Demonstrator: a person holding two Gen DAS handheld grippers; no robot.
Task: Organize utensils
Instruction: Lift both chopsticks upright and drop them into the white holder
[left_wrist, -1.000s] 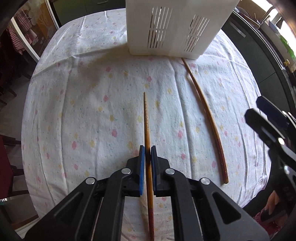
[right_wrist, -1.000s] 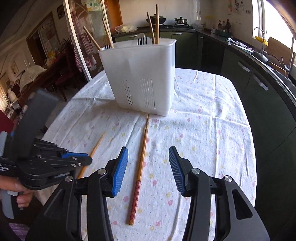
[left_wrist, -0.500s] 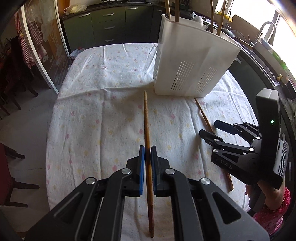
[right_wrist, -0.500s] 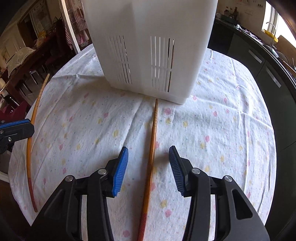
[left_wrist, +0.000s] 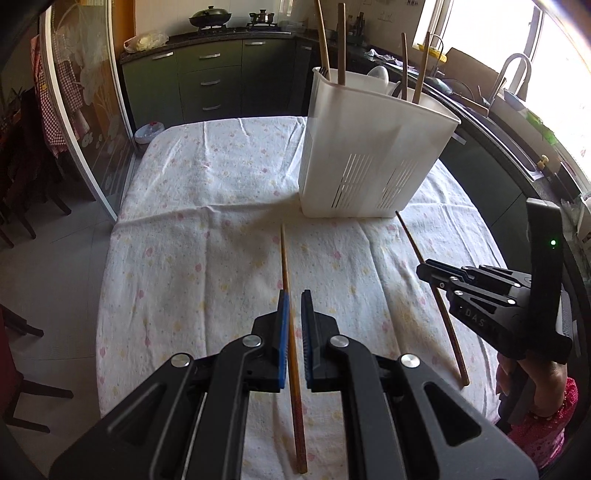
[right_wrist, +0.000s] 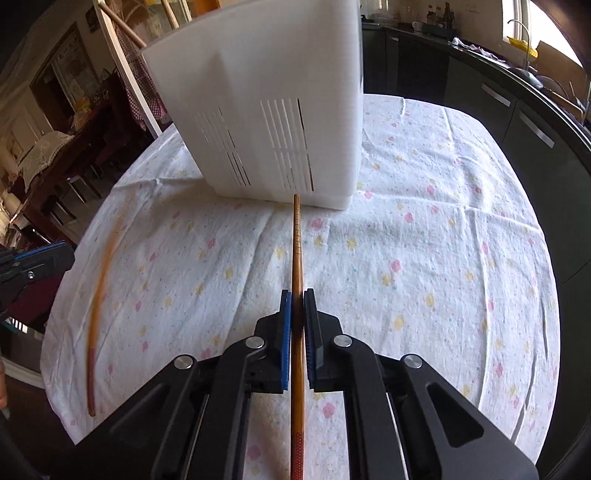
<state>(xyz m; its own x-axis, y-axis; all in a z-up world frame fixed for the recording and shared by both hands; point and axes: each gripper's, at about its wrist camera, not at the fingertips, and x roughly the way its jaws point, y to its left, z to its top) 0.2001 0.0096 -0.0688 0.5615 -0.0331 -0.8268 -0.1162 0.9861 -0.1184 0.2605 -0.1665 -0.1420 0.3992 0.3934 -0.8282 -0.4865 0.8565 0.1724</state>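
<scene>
Pinching a long wooden chopstick, the left hand-held gripper (left_wrist: 292, 317) has its blue pads nearly together around the stick, near its thicker end. That left chopstick (left_wrist: 286, 280) runs straight ahead along the fingers, its thin tip pointing toward the base of a white plastic utensil basket (left_wrist: 373, 147) standing on the bench (left_wrist: 192, 229), which is covered by a flowered white cloth. From this view alone it is hard to tell whether the stick is lifted or resting on the cloth.

The right hand-held gripper (right_wrist: 297, 325) is likewise pressed onto a second chopstick (right_wrist: 296, 243), again gripped toward the thick, red-banded end. Its long axis also lies dead ahead, and its thin tip sits just beside, possibly touching, the slotted lower wall of the basket. The right side is the nearer of the two to the basket.

So both sticks point at the basket's foot, not its mouth. Judging by this, each must be raised and tipped toward upright, so one end can drop in over the rim.

The basket is upright and already holds four wooden sticks that stand above the rim, plus fork tines (left_wrist: 324, 70) and what looks like a pale spoon (left_wrist: 380, 75). Whether it has inner compartments cannot be told
</scene>
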